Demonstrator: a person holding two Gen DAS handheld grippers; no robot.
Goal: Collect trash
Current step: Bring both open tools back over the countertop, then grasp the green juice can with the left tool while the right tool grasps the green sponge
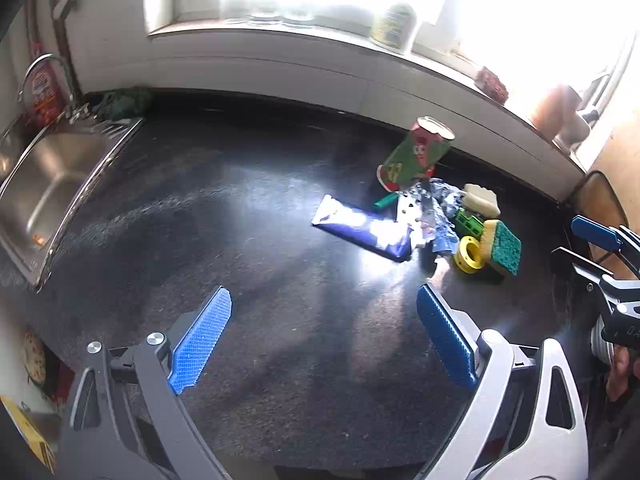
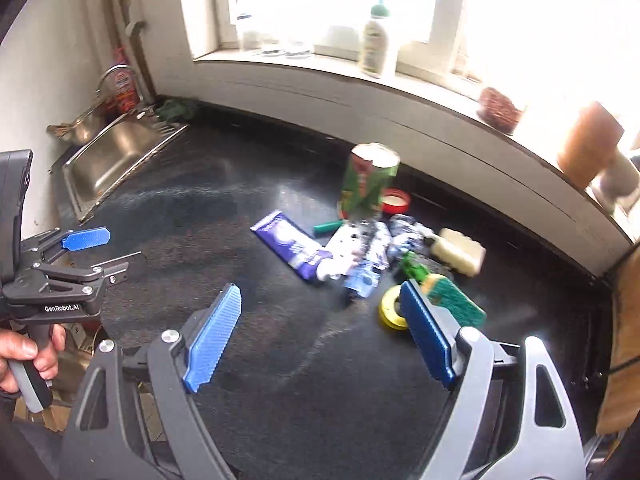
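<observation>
Trash sits clustered on the dark countertop, purple wrapper beside crumpled foil, while left gripper and right gripper hover spread wide, holding nothing.

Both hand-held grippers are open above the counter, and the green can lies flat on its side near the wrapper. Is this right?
Not quite. The can stands upright, as the right wrist view shows. The rest holds: both hand-held grippers, left and right, are open, near the wrapper.
</observation>
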